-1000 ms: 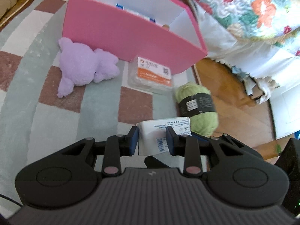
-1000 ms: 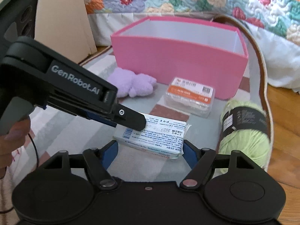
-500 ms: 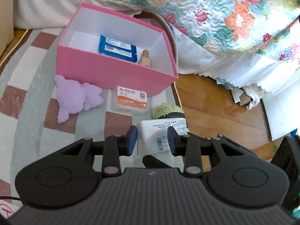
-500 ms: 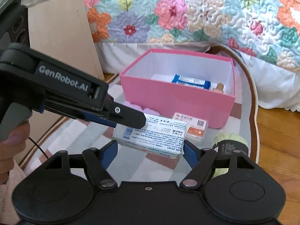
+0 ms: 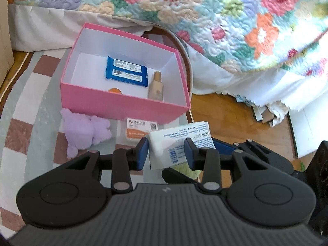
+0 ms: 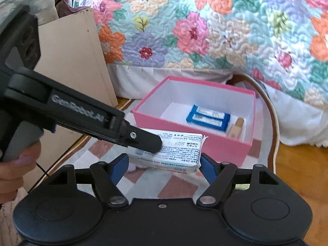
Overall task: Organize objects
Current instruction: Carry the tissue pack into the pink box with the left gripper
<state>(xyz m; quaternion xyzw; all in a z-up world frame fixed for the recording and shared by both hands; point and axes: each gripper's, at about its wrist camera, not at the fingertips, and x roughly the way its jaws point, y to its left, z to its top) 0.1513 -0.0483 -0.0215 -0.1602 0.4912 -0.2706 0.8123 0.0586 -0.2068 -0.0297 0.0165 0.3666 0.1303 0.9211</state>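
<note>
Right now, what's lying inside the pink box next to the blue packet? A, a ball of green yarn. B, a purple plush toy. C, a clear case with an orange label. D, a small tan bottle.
D: a small tan bottle lies on the pink box floor right beside the blue packet.

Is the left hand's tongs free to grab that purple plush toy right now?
Probably not yet. The left tongs have the white packet between them, shared with the right tongs. The purple plush toy lies uncovered on the rug.
</note>
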